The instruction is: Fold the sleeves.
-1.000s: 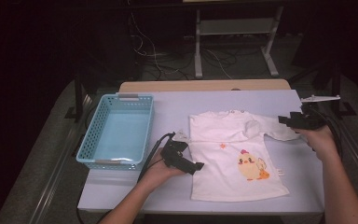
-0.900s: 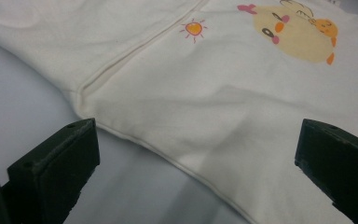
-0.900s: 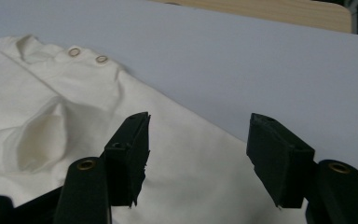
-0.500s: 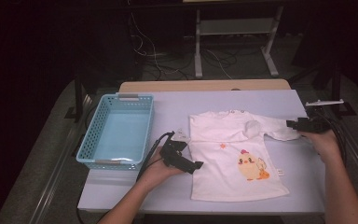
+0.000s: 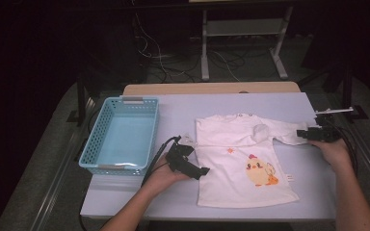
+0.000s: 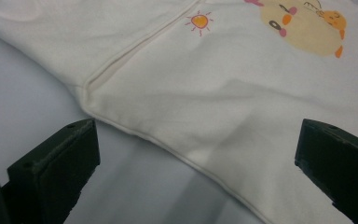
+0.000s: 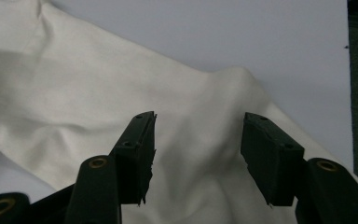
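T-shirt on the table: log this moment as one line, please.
T-shirt: flat on table | left claw: open, at side hem | right claw: jaws just closing over sleeve, not gripping | basket: nothing inside

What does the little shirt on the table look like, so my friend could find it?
Look at the pale table. Right of the blue basket lies the little shirt, spread flat. It is cream-white with a yellow chick printed on its front, which nothing beside it has.
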`<action>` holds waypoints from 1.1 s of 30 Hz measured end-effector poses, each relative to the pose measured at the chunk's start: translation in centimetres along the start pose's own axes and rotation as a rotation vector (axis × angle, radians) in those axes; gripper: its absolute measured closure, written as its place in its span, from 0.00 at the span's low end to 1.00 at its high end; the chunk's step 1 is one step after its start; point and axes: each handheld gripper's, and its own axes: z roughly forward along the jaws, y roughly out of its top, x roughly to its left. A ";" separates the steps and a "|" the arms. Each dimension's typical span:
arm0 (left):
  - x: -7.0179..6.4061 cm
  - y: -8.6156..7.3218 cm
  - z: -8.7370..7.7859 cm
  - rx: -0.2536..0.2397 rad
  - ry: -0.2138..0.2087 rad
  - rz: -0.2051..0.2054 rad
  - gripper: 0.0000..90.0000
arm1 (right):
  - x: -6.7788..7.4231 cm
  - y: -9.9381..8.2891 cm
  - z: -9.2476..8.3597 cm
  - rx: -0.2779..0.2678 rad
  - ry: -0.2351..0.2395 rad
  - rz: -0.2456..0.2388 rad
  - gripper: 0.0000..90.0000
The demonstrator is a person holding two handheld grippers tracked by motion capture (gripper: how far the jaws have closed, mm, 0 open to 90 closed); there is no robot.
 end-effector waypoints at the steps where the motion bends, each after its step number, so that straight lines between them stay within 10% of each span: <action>1: 0.0 0.0 0.0 0.001 -0.002 -0.005 0.00 | 0.0 -0.1 0.1 0.004 0.000 0.005 0.50; 17: 0.2 -0.1 0.0 0.007 0.000 -0.009 0.00 | -0.2 -0.4 0.2 0.022 0.007 0.000 0.92; 33: 0.5 -0.1 -0.1 -0.003 0.009 -0.018 0.00 | -0.7 0.4 -0.6 -0.049 -0.026 -0.001 0.96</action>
